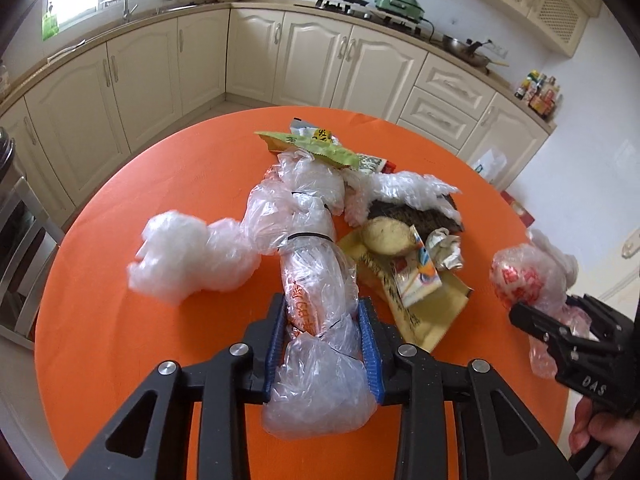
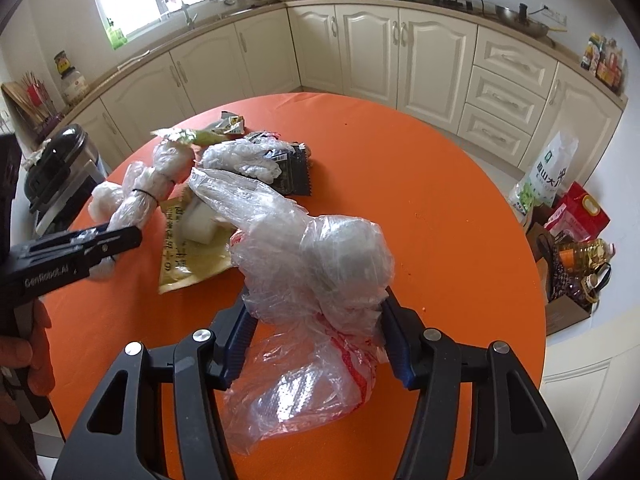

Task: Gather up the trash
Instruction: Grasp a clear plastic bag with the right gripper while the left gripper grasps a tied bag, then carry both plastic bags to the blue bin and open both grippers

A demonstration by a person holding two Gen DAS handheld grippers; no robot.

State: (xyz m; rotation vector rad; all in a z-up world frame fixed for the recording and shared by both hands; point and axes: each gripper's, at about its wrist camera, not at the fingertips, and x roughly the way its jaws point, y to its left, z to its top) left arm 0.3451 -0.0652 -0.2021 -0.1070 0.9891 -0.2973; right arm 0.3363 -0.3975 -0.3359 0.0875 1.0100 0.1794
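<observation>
A pile of trash lies on the round orange table (image 1: 120,300). My left gripper (image 1: 324,312) is shut on a long clear plastic bag (image 1: 308,280) tied with black bands and printed in orange. My right gripper (image 2: 316,312) is shut on a crumpled clear bag with red print (image 2: 320,264), held above the table; it also shows in the left wrist view (image 1: 528,276). Between them lie a yellow wrapper (image 1: 432,316), a potato (image 1: 384,236), a small printed carton (image 1: 416,276), a dark packet (image 2: 296,172) and green snack wrappers (image 1: 312,148).
A black-lidded bin (image 2: 60,168) stands left of the table. Cream kitchen cabinets (image 1: 320,64) run along the back. A rice bag (image 2: 552,172), red packets and an oil bottle (image 2: 580,256) stand on the floor at the right.
</observation>
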